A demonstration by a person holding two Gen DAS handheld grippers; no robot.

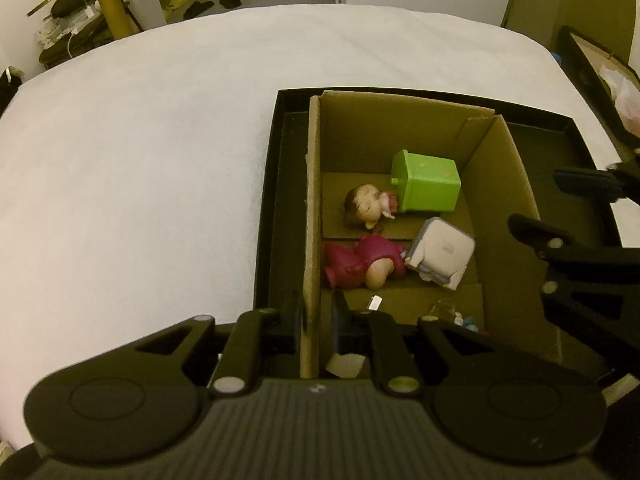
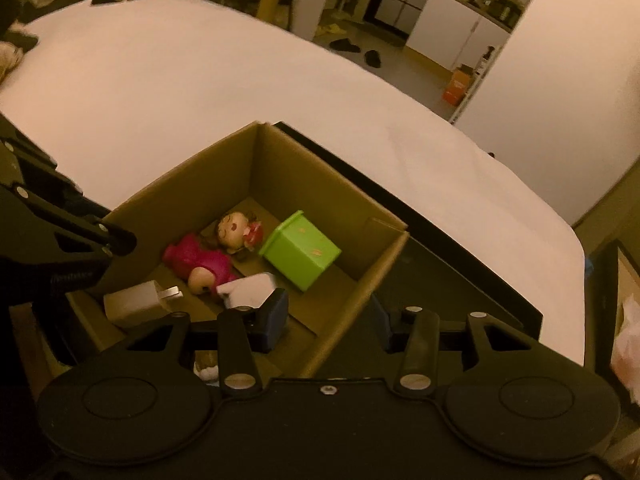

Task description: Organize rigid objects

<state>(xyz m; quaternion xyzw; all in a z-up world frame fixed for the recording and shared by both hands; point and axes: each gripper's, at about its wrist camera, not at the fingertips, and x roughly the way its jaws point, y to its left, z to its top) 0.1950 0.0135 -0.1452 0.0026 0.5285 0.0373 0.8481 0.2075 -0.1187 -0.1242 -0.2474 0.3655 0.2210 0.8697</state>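
A cardboard box (image 1: pixel 500 184) sits inside a black tray (image 1: pixel 266 208) on a white table. In the box lie a green cube bin (image 1: pixel 426 184) on its side, a doll head (image 1: pixel 366 206), a pink doll body (image 1: pixel 360 260) and a white-grey block (image 1: pixel 440 256). My left gripper (image 1: pixel 316 320) straddles the box's left wall, jaws close around it. In the right wrist view the box (image 2: pixel 224 160) holds the green bin (image 2: pixel 302 254), doll head (image 2: pixel 234 230), pink body (image 2: pixel 204 262) and a white charger (image 2: pixel 138 300). My right gripper (image 2: pixel 328 316) is open astride the box's right wall (image 2: pixel 360 280).
The white table (image 1: pixel 140 140) spreads left and beyond the tray. A second dark tray with a bag (image 1: pixel 612 80) stands at the far right. The room floor with shoes (image 2: pixel 356 48) lies past the table edge.
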